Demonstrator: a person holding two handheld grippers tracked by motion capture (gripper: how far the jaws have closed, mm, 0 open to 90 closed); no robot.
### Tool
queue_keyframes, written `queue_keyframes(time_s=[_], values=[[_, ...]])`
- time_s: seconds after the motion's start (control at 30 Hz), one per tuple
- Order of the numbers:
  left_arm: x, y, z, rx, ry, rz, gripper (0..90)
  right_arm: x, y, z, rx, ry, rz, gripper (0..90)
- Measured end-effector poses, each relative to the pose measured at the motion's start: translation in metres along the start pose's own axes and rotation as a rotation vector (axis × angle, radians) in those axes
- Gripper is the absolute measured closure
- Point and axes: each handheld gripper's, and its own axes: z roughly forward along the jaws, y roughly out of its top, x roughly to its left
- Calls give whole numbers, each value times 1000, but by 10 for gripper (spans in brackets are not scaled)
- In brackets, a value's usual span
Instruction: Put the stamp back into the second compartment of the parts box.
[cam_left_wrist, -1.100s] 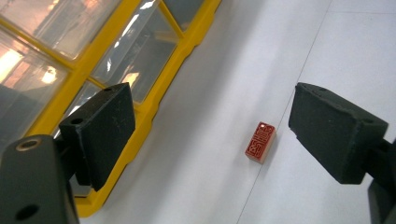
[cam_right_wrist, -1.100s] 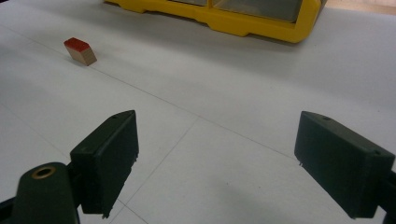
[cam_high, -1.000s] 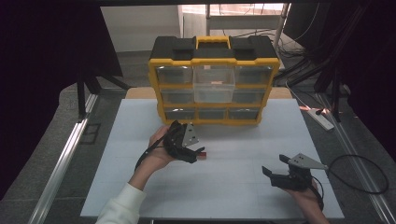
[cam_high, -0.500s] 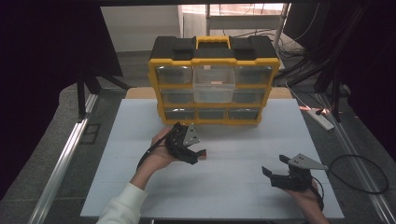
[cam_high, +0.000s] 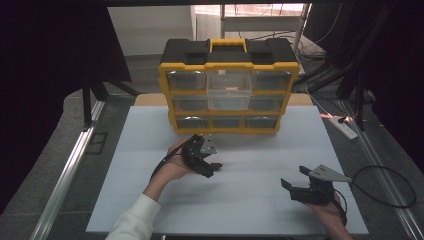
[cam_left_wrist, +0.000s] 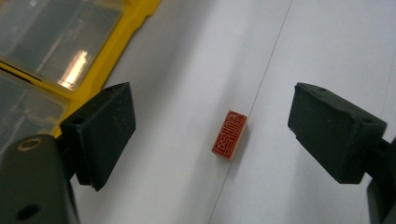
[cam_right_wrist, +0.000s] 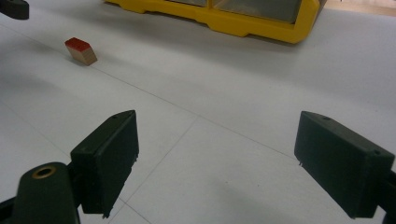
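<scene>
Left hand (cam_high: 172, 167): comes in from the bottom left of the high view, white sleeve (cam_high: 131, 222) on the forearm, wrist bent so the hand curls over the top of its tool; it sits just in front of the cabinet's lower left drawers.
Left gripper (cam_high: 209, 169): pointed down and slightly rightward at the table; its grey three-cornered plate faces up and towards the cabinet. Jaws stand wide apart, nothing pressed between them.
Stamp block (cam_left_wrist: 229, 135): small wooden block with a red carved face, lying on its side on the white table (cam_high: 260, 150). In the left gripper view it rests in the gap between the two black jaws, clear of both. In the right gripper view it lies well off to the upper left, red face tilted up.
Right hand (cam_high: 332, 215): enters at the bottom right of the high view, low over the table's near edge, well apart from the left hand.
Right gripper (cam_high: 294, 181): held roughly level, aimed leftward and towards the cabinet; cable trails off to the right. Jaws spread wide, bare table between them.
Drawer cabinet (cam_high: 229, 85): yellow and black, clear drawers, standing upright at the table's far side.
</scene>
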Motion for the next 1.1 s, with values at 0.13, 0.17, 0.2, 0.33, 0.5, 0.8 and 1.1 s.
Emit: queue_keyframes(time_s=[0.13,0.17,0.2,0.33,0.5,0.8,1.1], values=[[2,-2,7,19,-14,1,151,0,0,0,1,2,-1,143],[2,-2,9,19,-18,-3,152,0,0,0,0,2,-2,143],[2,-2,10,23,-19,-5,152,0,0,0,0,2,-2,143],[5,-4,15,34,-33,-13,155,0,0,0,1,3,-1,143],[8,-6,21,38,-65,-19,165,0,0,0,-1,1,0,143],[8,-7,34,78,-113,-16,187,0,0,0,-2,1,-1,143],[6,-6,44,107,-131,-3,211,0,0,0,-2,2,-1,143]])
